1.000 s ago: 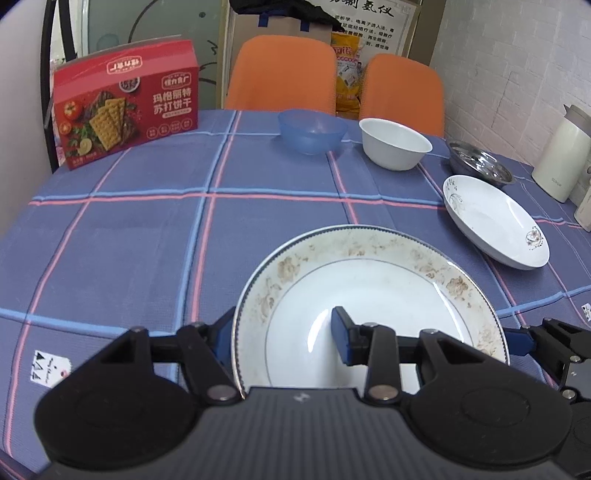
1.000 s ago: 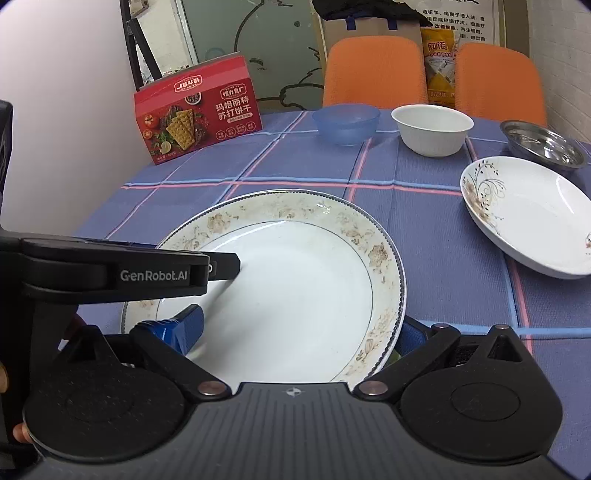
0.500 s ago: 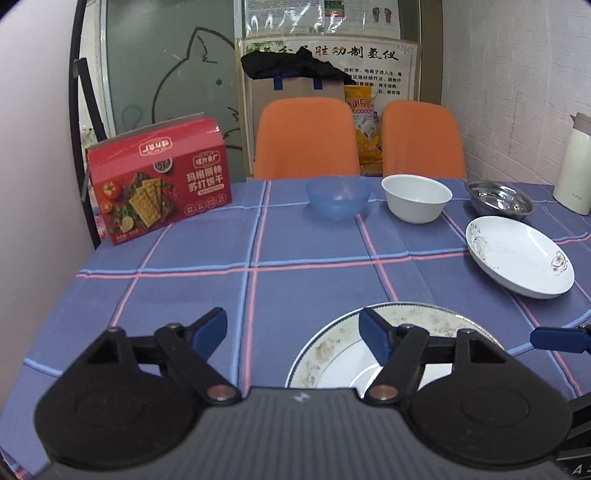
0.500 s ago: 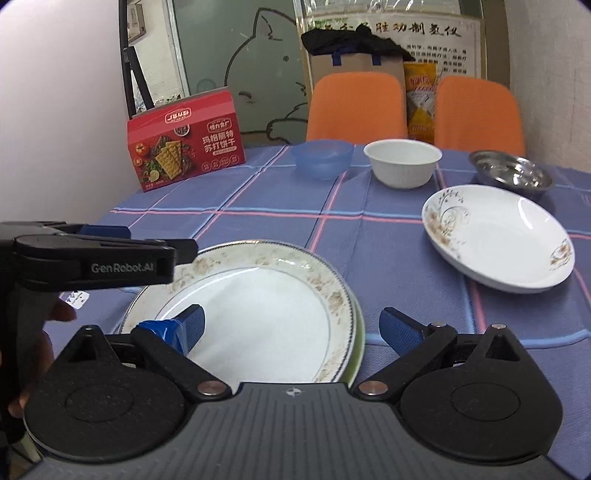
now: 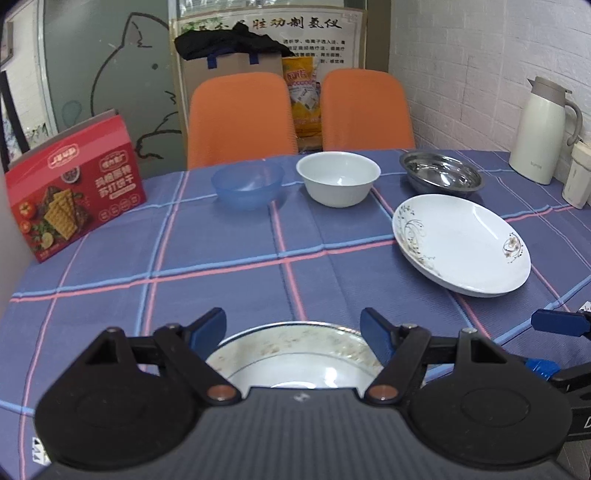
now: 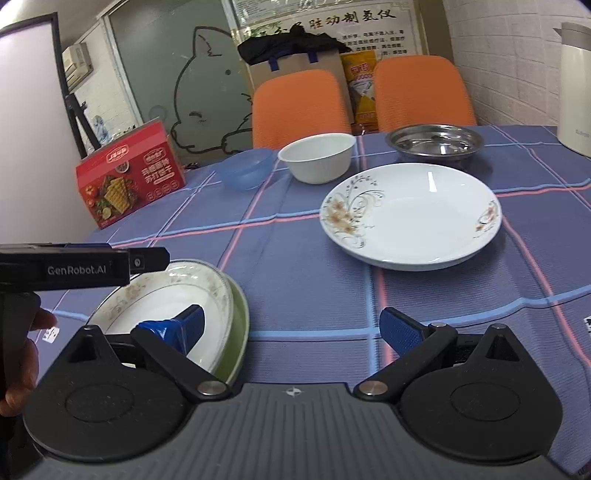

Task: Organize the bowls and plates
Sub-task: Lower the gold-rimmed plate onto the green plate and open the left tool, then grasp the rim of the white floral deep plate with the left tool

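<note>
From my feed, a table under a blue checked cloth (image 5: 229, 258) with pink and light-blue lines fills the near ground. Two orange chairs (image 5: 240, 118) stand side by side at its far edge. Behind them I see a brown paper bag (image 5: 231, 66) topped with black fabric, and a poster with Chinese characters (image 5: 295, 24) on the far wall. Left of that is frosted glass bearing a cat outline (image 6: 199, 92). White brick wall (image 5: 480, 74) runs along the right.
</note>
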Available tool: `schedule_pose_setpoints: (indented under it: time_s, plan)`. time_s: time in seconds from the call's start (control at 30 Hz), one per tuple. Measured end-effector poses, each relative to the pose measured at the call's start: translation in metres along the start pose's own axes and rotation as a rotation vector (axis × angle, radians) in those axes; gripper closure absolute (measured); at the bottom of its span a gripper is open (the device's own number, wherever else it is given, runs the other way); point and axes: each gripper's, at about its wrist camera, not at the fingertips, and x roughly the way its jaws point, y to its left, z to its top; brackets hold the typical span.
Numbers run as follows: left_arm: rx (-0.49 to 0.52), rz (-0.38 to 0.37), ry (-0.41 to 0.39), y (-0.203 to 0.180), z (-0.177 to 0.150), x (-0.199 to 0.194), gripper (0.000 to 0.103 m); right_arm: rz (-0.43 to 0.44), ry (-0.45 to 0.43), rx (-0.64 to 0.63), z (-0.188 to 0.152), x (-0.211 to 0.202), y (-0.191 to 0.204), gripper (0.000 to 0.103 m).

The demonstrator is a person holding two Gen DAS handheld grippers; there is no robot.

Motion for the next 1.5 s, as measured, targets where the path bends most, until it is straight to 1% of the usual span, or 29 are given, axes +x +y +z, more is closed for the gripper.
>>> schedule_pose_setpoints:
  time_s: [0.07, 0.27, 0.4, 0.53, 0.63, 0.9, 1.13, 1.2, 1.33, 1.43, 1.5]
  plan:
    - [0.015, -0.031, 0.022, -0.013, 0.013, 0.015, 0.03, -0.015, -0.015, -0.001, 0.007, -0.003, -0.015, 0.014]
    - [0.044, -0.041, 0.083, -0.044, 0.044, 0.06, 0.03, -0.107, -0.011, 0.031, 0.024, 0.008, -0.064, 0.014]
    - [0.068, -0.06, 0.11, -0.059, 0.059, 0.081, 0.03, -0.155, 0.004, 0.071, 0.034, 0.021, -0.098, 0.014]
    - [0.096, -0.07, 0.118, -0.074, 0.073, 0.097, 0.03, -0.173, -0.015, 0.121, 0.048, 0.03, -0.124, 0.014]
    - [0.103, -0.088, 0.133, -0.082, 0.078, 0.109, 0.03, -0.171, -0.009, 0.133, 0.057, 0.041, -0.136, 0.014]
    - [0.077, -0.108, 0.183, -0.087, 0.081, 0.136, 0.03, -0.155, 0.026, 0.087, 0.062, 0.058, -0.141, 0.014]
    - [0.063, -0.125, 0.201, -0.089, 0.084, 0.145, 0.03, -0.147, 0.041, 0.093, 0.064, 0.067, -0.145, 0.014]
    - [0.049, -0.14, 0.209, -0.09, 0.085, 0.147, 0.03, -0.143, 0.04, 0.094, 0.066, 0.069, -0.145, 0.014]
    - [0.022, -0.204, 0.238, -0.098, 0.09, 0.154, 0.03, -0.14, 0.046, 0.069, 0.068, 0.074, -0.141, 0.014]
    - [0.011, -0.199, 0.24, -0.1, 0.089, 0.159, 0.03, -0.144, 0.052, 0.05, 0.069, 0.078, -0.137, 0.014]
    - [-0.005, -0.197, 0.249, -0.099, 0.087, 0.162, 0.03, -0.132, 0.058, 0.04, 0.07, 0.08, -0.135, 0.014]
